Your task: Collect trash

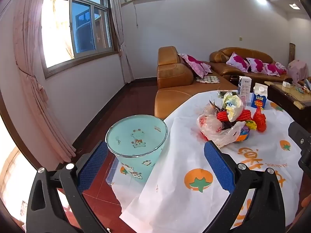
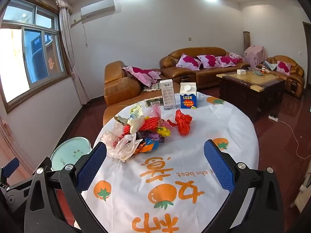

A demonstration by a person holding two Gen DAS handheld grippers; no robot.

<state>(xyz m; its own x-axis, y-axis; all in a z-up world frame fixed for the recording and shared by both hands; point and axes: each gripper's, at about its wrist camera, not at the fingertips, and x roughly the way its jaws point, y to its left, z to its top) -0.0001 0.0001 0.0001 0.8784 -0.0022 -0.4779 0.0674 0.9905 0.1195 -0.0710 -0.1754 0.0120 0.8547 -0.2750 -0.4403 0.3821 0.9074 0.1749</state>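
Trash pile (image 2: 136,134) mid-desk (image 2: 194,155), right of bin (image 2: 71,153) | left gripper (image 1: 155,163) and right gripper (image 2: 155,163) both spread, holding nothing | we judge the bags light, limp, slippery; pinch a bunched fold.

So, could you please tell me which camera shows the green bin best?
The left wrist view: the bin sits close, its rim and whole inside visible. The right wrist view catches only part of it, behind the left gripper.
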